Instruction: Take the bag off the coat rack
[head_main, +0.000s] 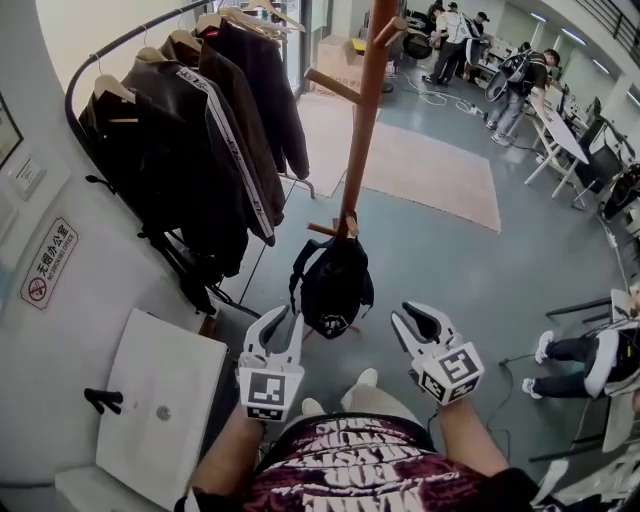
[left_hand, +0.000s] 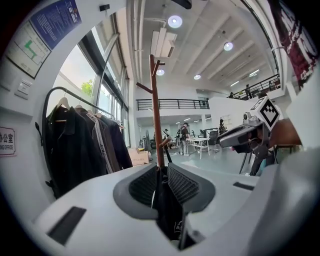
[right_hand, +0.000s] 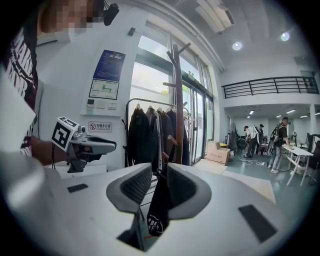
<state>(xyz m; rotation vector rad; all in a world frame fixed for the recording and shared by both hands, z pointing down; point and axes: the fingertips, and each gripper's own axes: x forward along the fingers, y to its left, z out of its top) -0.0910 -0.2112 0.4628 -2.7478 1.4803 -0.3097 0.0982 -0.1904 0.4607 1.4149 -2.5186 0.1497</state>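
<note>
A black bag (head_main: 335, 285) hangs by its strap from a low peg (head_main: 325, 230) of the brown wooden coat rack (head_main: 365, 110). In the head view my left gripper (head_main: 280, 320) is held just left of and below the bag, open, touching nothing. My right gripper (head_main: 415, 320) is to the bag's right, also open and empty. In the left gripper view the bag (left_hand: 169, 215) shows beyond the parted jaws, with the rack pole (left_hand: 156, 110) above. The right gripper view likewise looks through its jaws at the bag (right_hand: 156, 210) and the pole (right_hand: 178, 110).
A rail of dark jackets (head_main: 200, 130) stands left of the rack against the white wall. A white sink unit (head_main: 160, 400) sits at my lower left. A beige rug (head_main: 430, 170) lies behind the rack. People stand at tables (head_main: 520, 90) far right; a seated person's legs (head_main: 570, 350) are close right.
</note>
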